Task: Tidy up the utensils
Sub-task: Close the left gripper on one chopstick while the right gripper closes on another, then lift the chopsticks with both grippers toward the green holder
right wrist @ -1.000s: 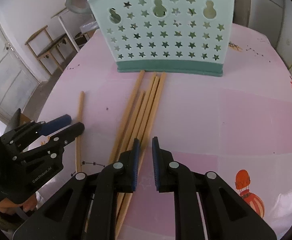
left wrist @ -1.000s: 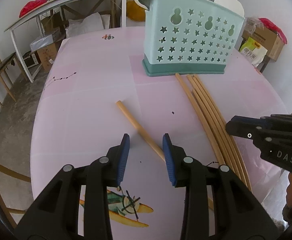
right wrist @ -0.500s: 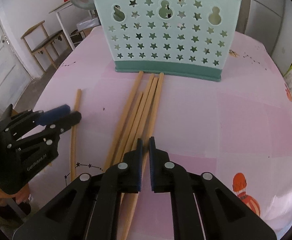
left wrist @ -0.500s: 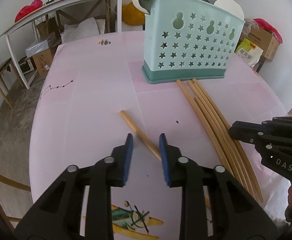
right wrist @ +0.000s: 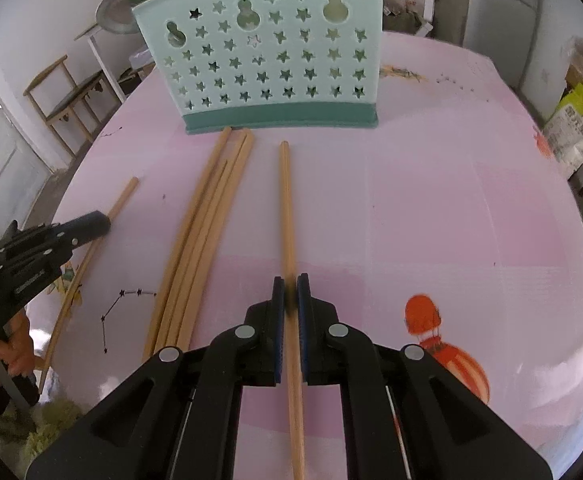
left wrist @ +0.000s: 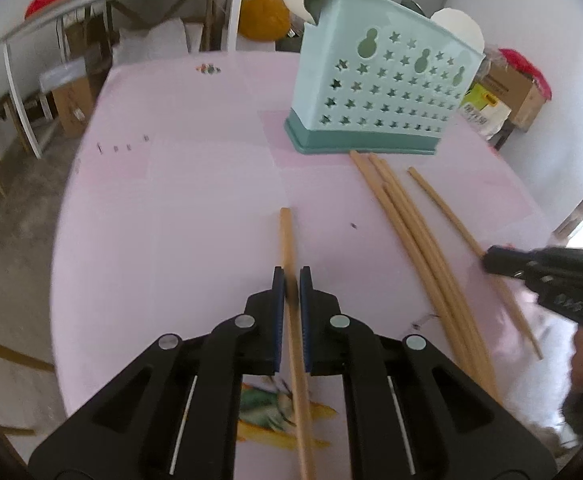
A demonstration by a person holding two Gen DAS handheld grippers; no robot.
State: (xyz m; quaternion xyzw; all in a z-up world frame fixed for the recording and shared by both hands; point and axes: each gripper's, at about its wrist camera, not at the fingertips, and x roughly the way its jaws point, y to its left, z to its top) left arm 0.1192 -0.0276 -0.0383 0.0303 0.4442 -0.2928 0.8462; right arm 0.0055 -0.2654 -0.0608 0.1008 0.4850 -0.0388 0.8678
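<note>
Each gripper is clenched on one chopstick: the left gripper [left wrist: 289, 280] holds the lone chopstick [left wrist: 287, 236], the right gripper [right wrist: 290, 290] another chopstick [right wrist: 286, 208]. The holder [right wrist: 267, 60] looks empty, and a bundle [right wrist: 203, 224] lies on the table [right wrist: 451, 220] before it, so sorting has barely begun.

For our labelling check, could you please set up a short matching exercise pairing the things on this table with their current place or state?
Things:
1. left gripper
2. right gripper
3. loose chopsticks
4. holder

States:
A. standing upright at the far side of the table
B. shut on the chopstick apart at the left
C. lying bundled on the pink cloth
D. shut on the chopstick right of the bundle

Pairs: 1-B, 2-D, 3-C, 4-A
</note>
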